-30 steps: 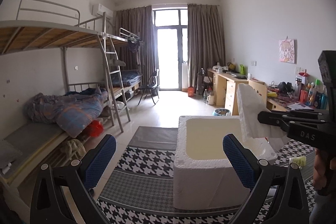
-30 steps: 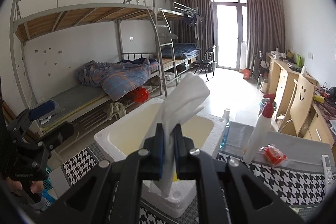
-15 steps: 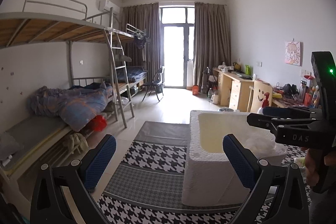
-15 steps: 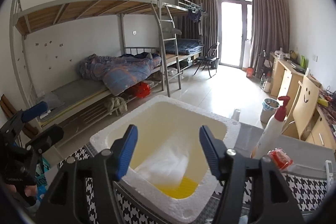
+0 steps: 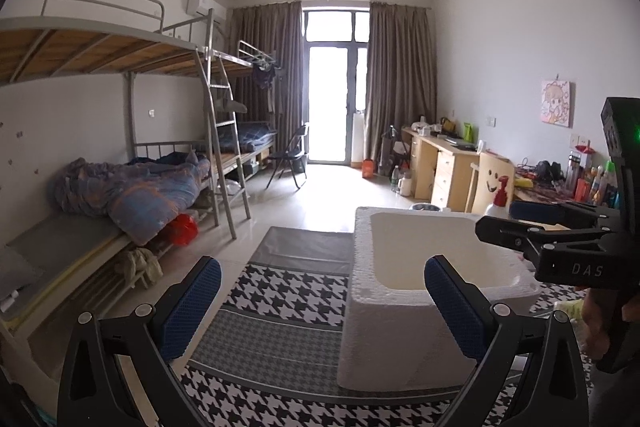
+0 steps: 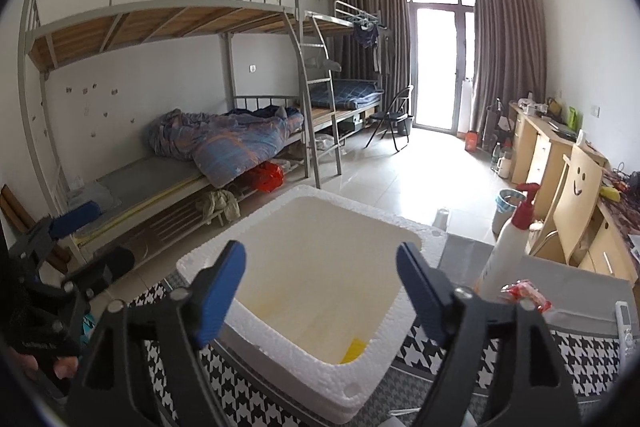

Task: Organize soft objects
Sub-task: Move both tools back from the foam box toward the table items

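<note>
A white foam box (image 5: 400, 315) stands on the houndstooth cloth; in the right wrist view its rim (image 6: 312, 355) is just below and ahead of my right gripper. A yellow item (image 6: 354, 349) shows in the box's bottom; the white cloth is out of sight. My right gripper (image 6: 320, 291) is open and empty above the box; it also shows in the left wrist view (image 5: 516, 223) over the box's right side. My left gripper (image 5: 320, 307) is open and empty, left of the box, and shows in the right wrist view (image 6: 86, 239).
A white pump bottle with red top (image 6: 510, 243), a red-and-white packet (image 6: 524, 297) and a remote (image 6: 624, 323) sit right of the box. A pale green item (image 5: 572, 307) lies by the box. A bunk bed (image 5: 120, 187) stands left, desks (image 5: 448, 163) right.
My right gripper opened and let go of the white cloth, which dropped into the foam box and is now out of sight. The right gripper has drawn back slightly.
</note>
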### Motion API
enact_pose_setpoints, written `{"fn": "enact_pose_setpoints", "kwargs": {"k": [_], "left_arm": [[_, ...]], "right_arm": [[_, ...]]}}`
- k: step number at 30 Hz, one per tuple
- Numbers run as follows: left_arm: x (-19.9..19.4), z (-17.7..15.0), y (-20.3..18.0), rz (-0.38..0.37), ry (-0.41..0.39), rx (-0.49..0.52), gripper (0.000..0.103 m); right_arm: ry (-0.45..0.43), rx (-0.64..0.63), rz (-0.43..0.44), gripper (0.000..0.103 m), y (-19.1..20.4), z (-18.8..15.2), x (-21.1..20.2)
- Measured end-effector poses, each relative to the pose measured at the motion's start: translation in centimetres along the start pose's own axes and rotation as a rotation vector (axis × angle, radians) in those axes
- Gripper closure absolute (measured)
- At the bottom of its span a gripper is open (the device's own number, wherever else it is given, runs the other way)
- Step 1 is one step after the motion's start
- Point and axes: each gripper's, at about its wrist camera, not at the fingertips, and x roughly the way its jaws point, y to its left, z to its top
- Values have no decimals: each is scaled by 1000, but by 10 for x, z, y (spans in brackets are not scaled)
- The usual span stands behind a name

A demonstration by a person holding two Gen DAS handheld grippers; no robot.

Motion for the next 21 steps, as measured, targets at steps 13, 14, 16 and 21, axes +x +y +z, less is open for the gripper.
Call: {"fn": "enact_pose_setpoints", "kwargs": {"k": [13, 14, 16, 21], "left_arm": [[-10, -2, -16, -30, -6, 22, 1], [-11, -2, -18, -36, -8, 21, 1], [-14, -3, -22, -44, -12, 24, 1], [-22, -5, -33, -65, -23, 37, 1]], "right_arm": [[-64, -14, -24, 2, 1, -4, -30], [-68, -20, -29, 2, 1, -5, -32], [-84, -27, -29, 2, 0, -7, -39], [-124, -11, -24, 2, -3, -11, -55]]}}
